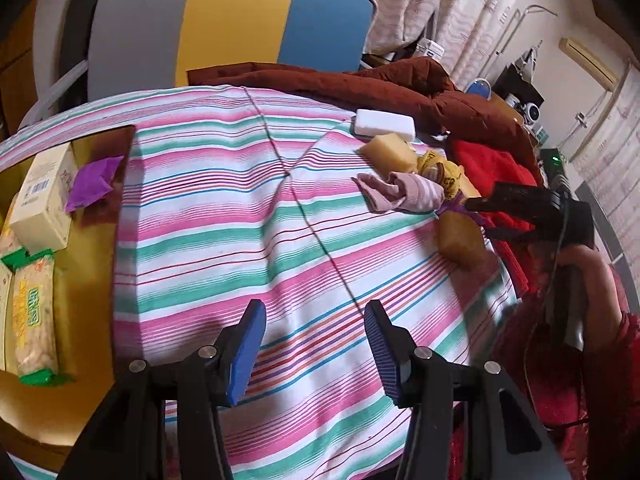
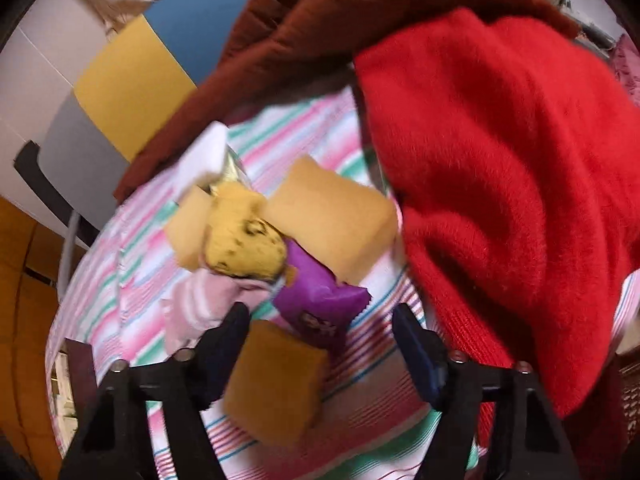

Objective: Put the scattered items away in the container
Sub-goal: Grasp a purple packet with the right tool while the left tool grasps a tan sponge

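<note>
A pile of scattered items lies on the striped cloth [image 1: 248, 216]: a white block [image 1: 385, 125], yellow sponges [image 1: 392, 154], a pink striped sock [image 1: 404, 194], a yellow sock [image 1: 444, 172] and a purple packet [image 2: 316, 300]. The yellow container [image 1: 84, 272] at the left holds a cream box [image 1: 44, 196], a purple packet [image 1: 90, 184] and a green-edged snack pack [image 1: 34, 320]. My left gripper [image 1: 316, 344] is open and empty above the cloth. My right gripper [image 2: 322, 344] is open, its jaws either side of an orange-brown sponge [image 2: 276, 380]; it also shows in the left wrist view [image 1: 480, 216].
A red sweater [image 2: 500, 184] and a brown garment [image 1: 380, 84] lie heaped at the right and back of the table. A chair with grey, yellow and blue panels [image 1: 232, 20] stands behind. My red-sleeved arm [image 1: 580, 320] is at the right.
</note>
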